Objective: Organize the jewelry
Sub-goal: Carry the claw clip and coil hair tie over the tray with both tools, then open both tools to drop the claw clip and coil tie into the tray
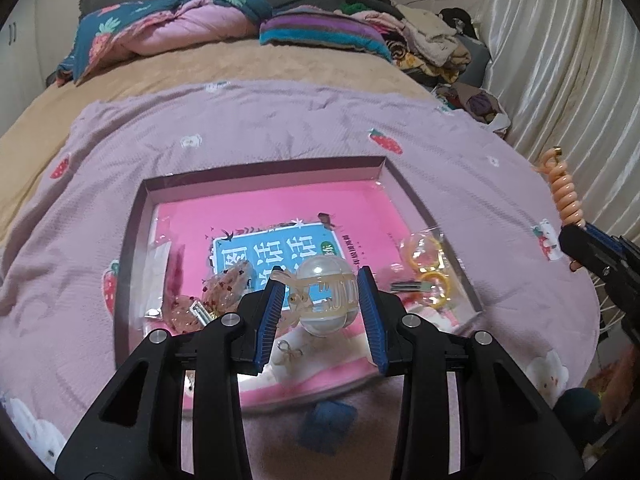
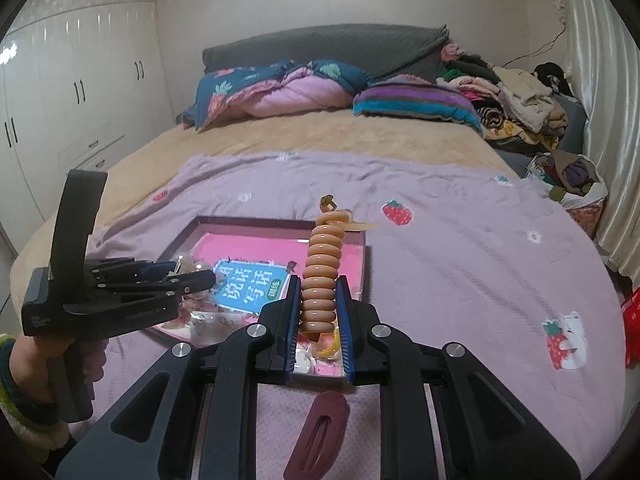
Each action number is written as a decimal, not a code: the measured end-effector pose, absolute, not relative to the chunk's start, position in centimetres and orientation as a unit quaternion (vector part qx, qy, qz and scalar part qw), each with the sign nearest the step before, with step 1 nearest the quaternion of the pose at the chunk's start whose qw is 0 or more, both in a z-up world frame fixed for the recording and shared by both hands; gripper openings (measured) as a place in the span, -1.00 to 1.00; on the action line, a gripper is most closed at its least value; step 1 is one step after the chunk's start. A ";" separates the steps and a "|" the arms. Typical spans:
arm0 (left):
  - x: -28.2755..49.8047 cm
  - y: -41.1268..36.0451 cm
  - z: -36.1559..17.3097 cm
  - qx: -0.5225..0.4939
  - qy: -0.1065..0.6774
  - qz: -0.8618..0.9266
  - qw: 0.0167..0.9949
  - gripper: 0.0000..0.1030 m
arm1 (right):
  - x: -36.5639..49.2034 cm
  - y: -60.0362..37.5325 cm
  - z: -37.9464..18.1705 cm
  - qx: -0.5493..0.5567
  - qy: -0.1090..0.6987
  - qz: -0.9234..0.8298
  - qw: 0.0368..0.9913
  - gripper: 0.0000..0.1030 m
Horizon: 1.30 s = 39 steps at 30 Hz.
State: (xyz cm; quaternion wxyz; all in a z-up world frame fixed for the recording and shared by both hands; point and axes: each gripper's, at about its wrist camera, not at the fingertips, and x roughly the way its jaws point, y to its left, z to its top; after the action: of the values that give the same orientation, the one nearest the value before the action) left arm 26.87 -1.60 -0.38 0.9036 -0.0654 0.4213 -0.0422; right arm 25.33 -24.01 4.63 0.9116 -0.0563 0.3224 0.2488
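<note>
A shallow box (image 1: 132, 236) with a pink book inside lies on the lilac blanket; it also shows in the right wrist view (image 2: 248, 222). My left gripper (image 1: 322, 284) is shut on a clear pearly hair claw clip (image 1: 324, 296) and holds it over the box. Pink glittery clips (image 1: 224, 284) and yellow rings in a clear bag (image 1: 428, 268) lie in the box. My right gripper (image 2: 319, 296) is shut on an orange spiral hair tie (image 2: 322, 272), held upright beside the box's right edge. It also shows in the left wrist view (image 1: 564, 196).
A maroon hair clip (image 2: 318, 436) lies on the blanket (image 2: 460, 264) below my right gripper. A blue cloth scrap (image 1: 326, 424) lies in front of the box. Pillows and piled clothes (image 2: 516, 100) sit at the bed's far end. Curtains (image 1: 560, 60) hang on the right.
</note>
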 end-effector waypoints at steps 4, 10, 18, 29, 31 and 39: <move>28.0 -1.3 -1.6 -0.069 0.434 -0.042 0.897 -0.43 | 26.6 -22.7 2.7 -0.067 0.345 0.251 0.902 -0.67; 28.4 -0.9 -2.3 -0.070 0.439 -0.041 0.895 -0.43 | 27.7 -21.1 0.0 -0.082 0.372 0.253 0.889 -0.67; 27.7 0.0 -1.9 -0.070 0.437 -0.034 0.896 -0.39 | 29.1 -19.6 -3.4 -0.094 0.411 0.249 0.872 -0.65; 25.6 0.6 0.1 -0.072 0.417 -0.027 0.905 -0.19 | 26.2 -21.9 -0.4 -0.067 0.379 0.234 0.893 0.08; 25.0 0.5 0.5 -0.069 0.412 -0.026 0.908 -0.14 | 25.4 -22.7 0.4 -0.057 0.370 0.232 0.898 0.12; 22.5 0.2 1.8 -0.058 0.395 -0.020 0.917 0.36 | 22.3 -25.1 2.4 -0.037 0.349 0.227 0.909 0.37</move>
State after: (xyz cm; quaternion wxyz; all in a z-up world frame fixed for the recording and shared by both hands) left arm 22.55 0.19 1.76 0.9167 -0.0578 0.3948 -0.0204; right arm 22.30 -25.10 2.40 0.9086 -0.0372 0.3488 0.2268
